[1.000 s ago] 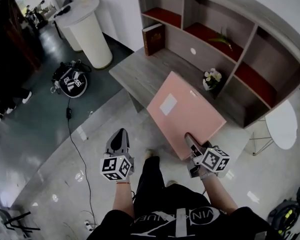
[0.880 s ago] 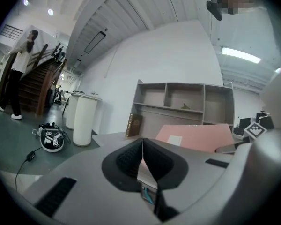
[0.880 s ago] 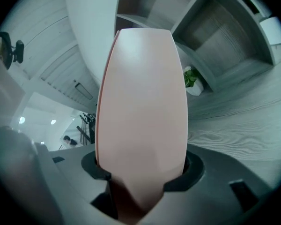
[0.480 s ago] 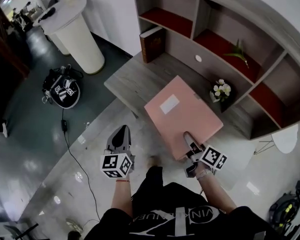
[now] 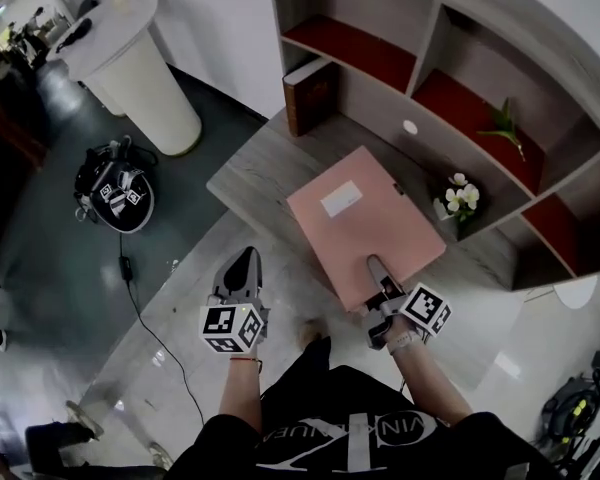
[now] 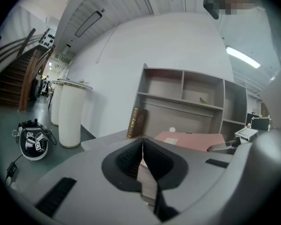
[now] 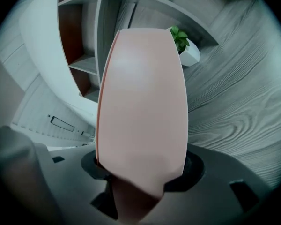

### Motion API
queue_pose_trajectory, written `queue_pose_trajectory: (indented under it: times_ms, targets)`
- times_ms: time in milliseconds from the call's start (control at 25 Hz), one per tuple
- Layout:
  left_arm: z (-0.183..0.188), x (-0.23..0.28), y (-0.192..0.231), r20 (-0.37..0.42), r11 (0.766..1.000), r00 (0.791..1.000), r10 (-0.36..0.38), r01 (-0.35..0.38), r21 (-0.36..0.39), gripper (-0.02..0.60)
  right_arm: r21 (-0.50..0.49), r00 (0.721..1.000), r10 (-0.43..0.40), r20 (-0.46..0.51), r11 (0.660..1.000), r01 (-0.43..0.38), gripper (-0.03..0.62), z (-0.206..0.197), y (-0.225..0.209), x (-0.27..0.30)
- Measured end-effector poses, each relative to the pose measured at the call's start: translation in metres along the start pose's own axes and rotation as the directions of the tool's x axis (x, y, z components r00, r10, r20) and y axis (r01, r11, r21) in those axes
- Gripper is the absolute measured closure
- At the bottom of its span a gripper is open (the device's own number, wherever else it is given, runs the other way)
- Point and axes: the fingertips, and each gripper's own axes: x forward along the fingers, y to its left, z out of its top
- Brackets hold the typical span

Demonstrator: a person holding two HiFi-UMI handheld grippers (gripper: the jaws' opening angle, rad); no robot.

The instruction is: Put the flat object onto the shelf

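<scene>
A flat pink folder (image 5: 365, 223) with a white label is held by its near edge in my right gripper (image 5: 379, 271), which is shut on it. It hangs roughly level over the grey wooden ledge (image 5: 260, 173) of the shelf unit (image 5: 430, 43). In the right gripper view the folder (image 7: 143, 102) fills the middle and hides the jaws of that gripper (image 7: 138, 168). My left gripper (image 5: 243, 271) is to the folder's left over the floor, shut with nothing in it. In the left gripper view its pads (image 6: 131, 159) meet, and the folder (image 6: 189, 139) lies ahead to the right.
A brown book (image 5: 308, 93) stands on the ledge's left end. A white pot of flowers (image 5: 458, 200) sits beside the folder's far right corner, and a green sprig (image 5: 505, 126) lies in a red-floored compartment. A white round pedestal (image 5: 130, 68) and a black marked object (image 5: 115, 193) with a cable are at left.
Both grippers have moved towards the shelf. The right gripper has rolled, so the folder lies flatter and now reaches over the ledge close to the flower pot.
</scene>
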Motion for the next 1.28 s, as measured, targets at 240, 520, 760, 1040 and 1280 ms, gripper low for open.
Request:
queue_pose_trajectory:
  times_ms: [240,520,760,1040,1280]
  targets:
    - [0.003,0.018,0.024,-0.012,1.000,1.000,-0.013,0.013,0.004,0.574,0.074,1.000,-0.005,0.029,0.997,0.003,0.313,0.000,0.001,0.041]
    - [0.003,0.018,0.057,-0.016,1.000,1.000,0.015,-0.015,-0.009,0.574,0.190,0.997,-0.021,0.073,0.982,0.007,0.310,0.001,0.002,0.083]
    - [0.005,0.018,0.071,-0.010,1.000,1.000,0.020,-0.020,-0.018,0.574,0.265,0.994,-0.044,0.100,0.964,0.016,0.304,0.005,0.007,0.111]
    - [0.003,0.016,0.076,-0.014,1.000,1.000,0.014,-0.015,-0.025,0.574,0.287,0.994,-0.057,0.098,0.958,0.027,0.295,-0.003,0.008,0.134]
    - [0.001,0.009,0.082,-0.010,0.999,1.000,0.026,-0.026,-0.029,0.574,0.294,0.995,-0.081,0.062,0.954,0.059,0.279,-0.014,0.000,0.140]
